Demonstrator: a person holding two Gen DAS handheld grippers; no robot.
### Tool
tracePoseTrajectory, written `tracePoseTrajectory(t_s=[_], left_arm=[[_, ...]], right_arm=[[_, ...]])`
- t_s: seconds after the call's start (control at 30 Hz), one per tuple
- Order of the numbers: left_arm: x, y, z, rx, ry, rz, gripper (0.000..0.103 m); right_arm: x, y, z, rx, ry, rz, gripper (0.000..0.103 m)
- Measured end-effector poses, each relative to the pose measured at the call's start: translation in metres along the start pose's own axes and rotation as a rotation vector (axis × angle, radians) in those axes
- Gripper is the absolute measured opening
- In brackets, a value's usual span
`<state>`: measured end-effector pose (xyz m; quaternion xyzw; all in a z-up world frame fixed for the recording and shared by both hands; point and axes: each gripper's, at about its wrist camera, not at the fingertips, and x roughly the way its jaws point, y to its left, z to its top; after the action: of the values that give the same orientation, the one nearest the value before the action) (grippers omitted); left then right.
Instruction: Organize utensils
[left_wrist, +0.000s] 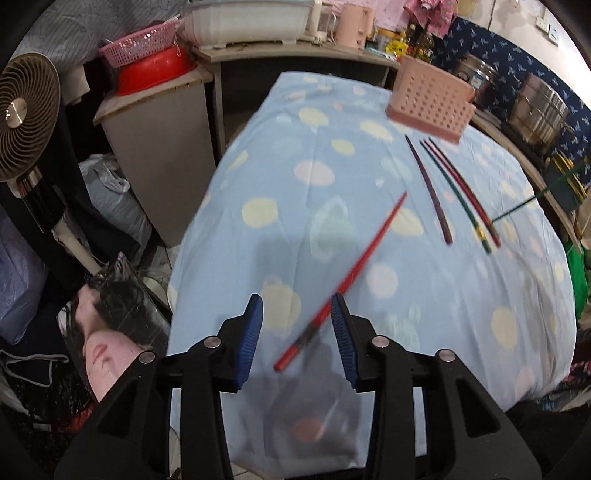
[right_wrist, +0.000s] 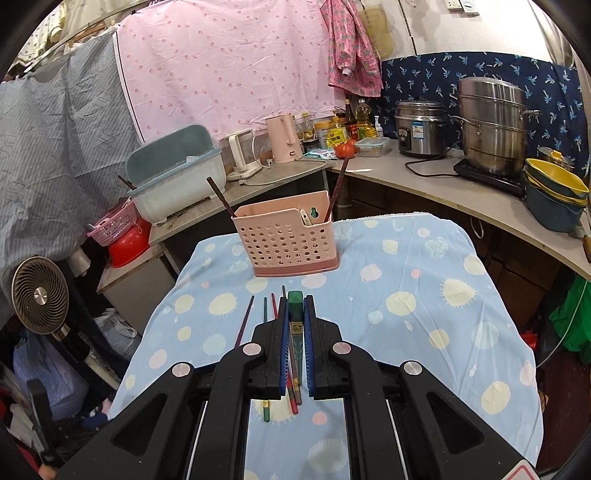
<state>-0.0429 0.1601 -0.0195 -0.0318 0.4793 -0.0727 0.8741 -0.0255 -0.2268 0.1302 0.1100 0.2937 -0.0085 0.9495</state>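
Observation:
My left gripper (left_wrist: 296, 301) hangs low over the blue dotted tablecloth (left_wrist: 332, 166), open. A red chopstick (left_wrist: 354, 266) lies slanted on the cloth between its blue pads, close to the right one, and neither pad presses on it. Purple (left_wrist: 430, 188), green (left_wrist: 458, 195) and dark red (left_wrist: 471, 195) chopsticks lie side by side farther right. Behind them stands the pink perforated holder (left_wrist: 432, 107). My right gripper (right_wrist: 295, 300) is shut on a green chopstick (right_wrist: 295, 314) that points at the holder (right_wrist: 288, 240). Two dark chopsticks lean inside the holder.
A fan (left_wrist: 26, 118) and bags crowd the floor left of the table. Behind the table a counter (right_wrist: 424, 177) carries a dish rack (right_wrist: 173, 173), pink kettle (right_wrist: 282, 138), rice cooker (right_wrist: 421, 129), steel steamer pot (right_wrist: 491, 125) and stacked yellow bowls (right_wrist: 554, 181).

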Motion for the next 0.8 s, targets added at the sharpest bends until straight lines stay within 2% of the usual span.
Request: tracePoseTrajectory(t_s=[0.13, 0.3, 0.4, 0.47, 0.53, 0.63, 0.8], left_arm=[[0.009, -0.006, -0.016, 0.037, 0.036, -0.008, 0.037], [0.018, 0.000, -0.021, -0.008, 0.049, -0.024, 0.033], [0.021, -0.001, -0.019, -0.005, 0.047, -0.031, 0.017], [0.020, -0.004, -0.017, 0.005, 0.044, -0.040, 0.013], [0.017, -0.009, -0.013, 0.016, 0.035, -0.048, 0.008], [0.008, -0.019, -0.003, 0.034, 0.015, -0.066, 0.007], [-0.017, -0.044, 0.035, 0.088, -0.069, -0.088, 0.007]], right_arm=[[-0.009, 0.005, -0.004, -0.009, -0.005, -0.004, 0.007], [-0.014, 0.008, -0.007, -0.009, -0.005, -0.002, 0.007], [-0.013, 0.010, -0.009, -0.011, -0.002, 0.000, 0.007], [-0.012, 0.011, -0.010, -0.014, 0.001, 0.003, 0.007], [-0.012, 0.012, -0.009, -0.017, 0.001, 0.007, 0.007], [-0.013, 0.012, -0.006, -0.017, -0.006, 0.013, 0.007], [-0.015, 0.011, 0.005, -0.011, -0.027, 0.018, 0.007]])
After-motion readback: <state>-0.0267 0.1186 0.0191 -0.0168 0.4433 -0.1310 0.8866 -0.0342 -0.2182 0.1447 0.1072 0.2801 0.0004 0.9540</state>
